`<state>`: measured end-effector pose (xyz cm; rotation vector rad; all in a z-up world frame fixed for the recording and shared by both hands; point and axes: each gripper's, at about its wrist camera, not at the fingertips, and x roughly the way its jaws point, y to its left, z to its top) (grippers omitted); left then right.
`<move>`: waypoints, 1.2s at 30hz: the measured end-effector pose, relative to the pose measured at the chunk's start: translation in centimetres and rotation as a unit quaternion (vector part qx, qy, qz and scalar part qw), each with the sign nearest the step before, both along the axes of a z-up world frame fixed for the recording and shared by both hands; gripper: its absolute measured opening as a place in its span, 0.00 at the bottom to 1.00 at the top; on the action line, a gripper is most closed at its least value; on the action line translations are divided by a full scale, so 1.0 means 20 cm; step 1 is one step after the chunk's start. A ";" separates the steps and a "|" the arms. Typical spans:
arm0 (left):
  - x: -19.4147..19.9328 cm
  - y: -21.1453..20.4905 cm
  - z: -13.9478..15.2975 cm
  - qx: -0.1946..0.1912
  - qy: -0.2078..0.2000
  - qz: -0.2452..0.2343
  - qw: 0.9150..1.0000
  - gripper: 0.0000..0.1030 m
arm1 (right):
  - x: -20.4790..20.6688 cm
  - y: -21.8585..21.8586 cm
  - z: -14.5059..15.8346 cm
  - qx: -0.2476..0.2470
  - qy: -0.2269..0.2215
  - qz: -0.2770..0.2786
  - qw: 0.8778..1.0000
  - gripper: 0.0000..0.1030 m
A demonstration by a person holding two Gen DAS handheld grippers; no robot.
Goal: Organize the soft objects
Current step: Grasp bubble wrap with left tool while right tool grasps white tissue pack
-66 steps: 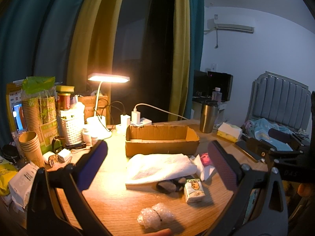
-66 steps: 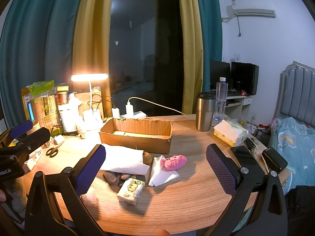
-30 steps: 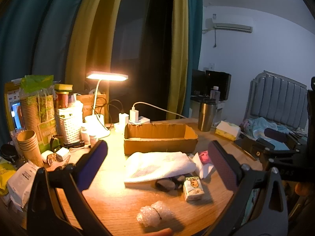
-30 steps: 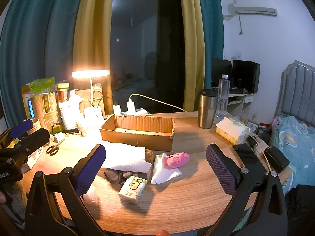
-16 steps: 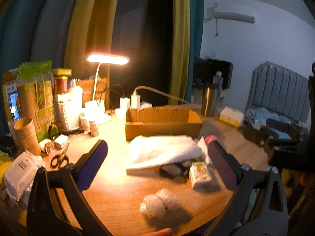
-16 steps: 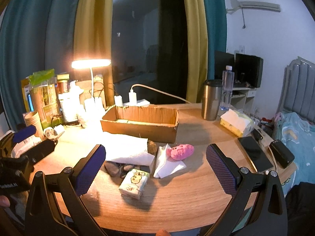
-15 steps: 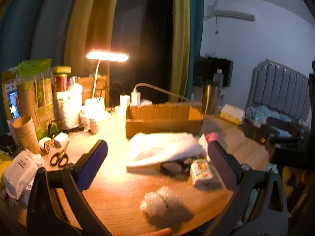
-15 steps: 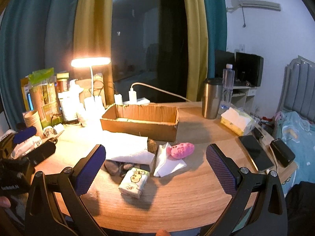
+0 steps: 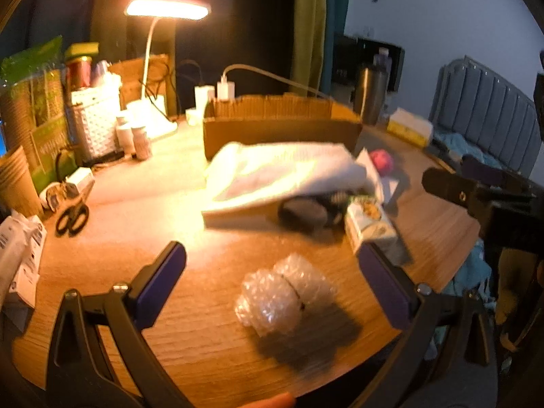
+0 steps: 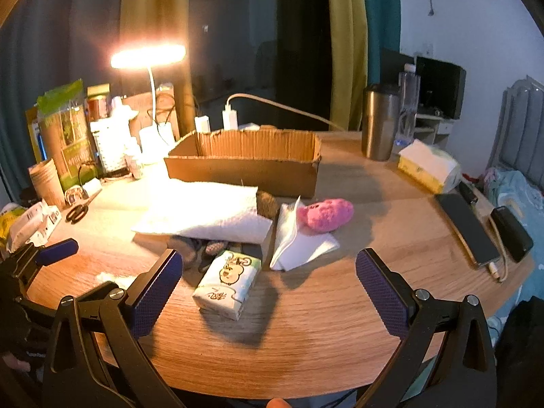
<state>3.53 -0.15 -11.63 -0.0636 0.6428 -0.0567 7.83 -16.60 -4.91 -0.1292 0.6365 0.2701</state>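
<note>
While both grippers hover above the near edge of the round wooden table (image 10: 340, 333), their jaws stand wide apart and hold nothing. The left gripper (image 9: 275, 278) points at a wad of bubble wrap (image 9: 284, 294) that lies on the table between its blue-padded fingers (image 9: 163, 278), close to the near rim; this view is blurred. The right gripper (image 10: 268, 285) faces a small tissue pack (image 10: 229, 282) printed with a cartoon animal, lying just ahead of its left finger.

Behind the pack, a white folded towel (image 10: 207, 212) rests partly over some dark small items (image 10: 200, 248), whose nature cannot be told. Just right of the towel lies a white folded napkin (image 10: 299, 243), and a pink plush toy (image 10: 324, 214) sits on its far edge. An open cardboard box (image 10: 244, 163) stands behind the towel, near the table's middle.

A lit desk lamp (image 10: 148, 56) glows at the far left, above cluttered containers, with scissors (image 10: 78, 211) lying nearby. A steel tumbler (image 10: 379, 120) and a tissue box (image 10: 428, 166) stand at the right.
</note>
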 end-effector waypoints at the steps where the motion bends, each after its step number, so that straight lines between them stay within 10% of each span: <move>1: 0.01 0.00 -0.01 0.002 0.006 -0.002 1.000 0.99 | 0.01 0.00 -0.02 0.000 0.005 0.001 1.000 1.00; 13: 0.08 0.05 -0.16 -0.011 0.062 -0.012 0.998 0.87 | 0.15 0.12 -0.23 -0.003 0.080 0.041 0.996 0.99; 20: 0.09 0.06 -0.16 -0.015 0.065 -0.024 0.997 0.56 | 0.19 0.16 -0.31 -0.011 0.112 0.052 0.992 0.80; 24: 0.09 0.05 -0.15 -0.016 0.066 -0.030 0.997 0.51 | 0.20 0.18 -0.33 -0.021 0.125 0.066 0.990 0.59; 36: 0.11 0.03 -0.04 -0.016 0.045 -0.033 0.998 0.46 | 0.17 0.13 -0.19 -0.018 0.097 0.080 0.992 0.55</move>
